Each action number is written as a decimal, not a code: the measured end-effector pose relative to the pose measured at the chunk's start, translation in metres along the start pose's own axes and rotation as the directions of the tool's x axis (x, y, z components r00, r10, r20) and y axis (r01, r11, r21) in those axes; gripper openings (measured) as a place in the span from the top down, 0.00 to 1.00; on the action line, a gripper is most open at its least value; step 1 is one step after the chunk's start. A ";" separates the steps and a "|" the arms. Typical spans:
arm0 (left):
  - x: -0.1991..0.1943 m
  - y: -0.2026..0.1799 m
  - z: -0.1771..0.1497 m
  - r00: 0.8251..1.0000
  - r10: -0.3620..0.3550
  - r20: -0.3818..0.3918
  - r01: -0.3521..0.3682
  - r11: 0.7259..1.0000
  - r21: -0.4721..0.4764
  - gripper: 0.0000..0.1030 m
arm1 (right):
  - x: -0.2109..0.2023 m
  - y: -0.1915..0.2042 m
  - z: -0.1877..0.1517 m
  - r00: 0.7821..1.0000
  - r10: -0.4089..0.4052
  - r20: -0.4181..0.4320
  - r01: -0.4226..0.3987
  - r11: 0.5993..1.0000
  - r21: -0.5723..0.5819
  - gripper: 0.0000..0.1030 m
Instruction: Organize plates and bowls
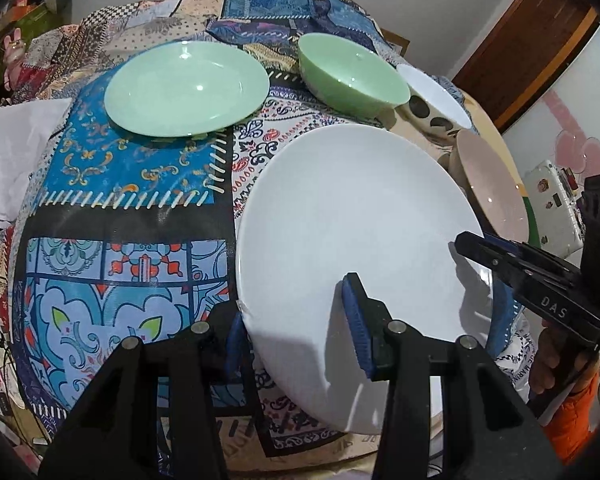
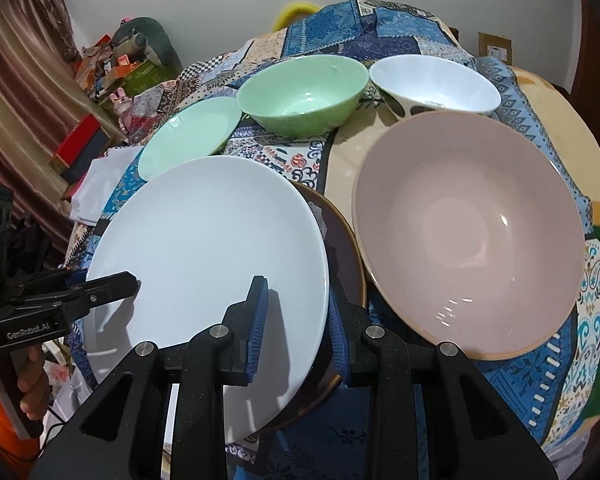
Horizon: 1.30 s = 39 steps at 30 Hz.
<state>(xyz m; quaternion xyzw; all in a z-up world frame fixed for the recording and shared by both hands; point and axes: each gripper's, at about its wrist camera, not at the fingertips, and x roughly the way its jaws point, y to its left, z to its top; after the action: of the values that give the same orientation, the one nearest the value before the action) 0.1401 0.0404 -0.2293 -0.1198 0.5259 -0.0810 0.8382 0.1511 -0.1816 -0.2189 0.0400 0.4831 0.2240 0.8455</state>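
Observation:
A large white plate (image 1: 352,216) lies on a dark brown plate (image 2: 346,256) near the table's front edge. My left gripper (image 1: 296,332) straddles the white plate's left rim, jaws apart, one pad above and one below. My right gripper (image 2: 296,328) straddles its right rim and the brown plate's edge the same way; it also shows in the left wrist view (image 1: 488,264). A green plate (image 1: 186,88), a green bowl (image 1: 350,74), a white spotted bowl (image 1: 436,100) and a pink bowl (image 2: 466,232) stand around.
The table wears a patchwork cloth (image 1: 132,208). White folded cloth (image 1: 12,160) lies at its left edge. Boxes and toys (image 2: 112,68) crowd the floor behind, beside a curtain (image 2: 16,92). A white case (image 1: 552,208) sits off the right side.

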 end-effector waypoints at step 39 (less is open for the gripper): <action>0.032 0.001 0.019 0.998 0.004 -0.058 -0.006 0.999 -0.038 0.54 | -0.008 -0.006 -0.015 0.999 -0.009 0.037 0.007 0.999 0.048 0.75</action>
<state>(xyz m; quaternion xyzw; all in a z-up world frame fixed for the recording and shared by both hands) 0.1715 0.0348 -0.2494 -0.1319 0.5517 -0.0724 0.8204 0.1367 -0.1931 -0.2221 0.0625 0.4726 0.2080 0.8541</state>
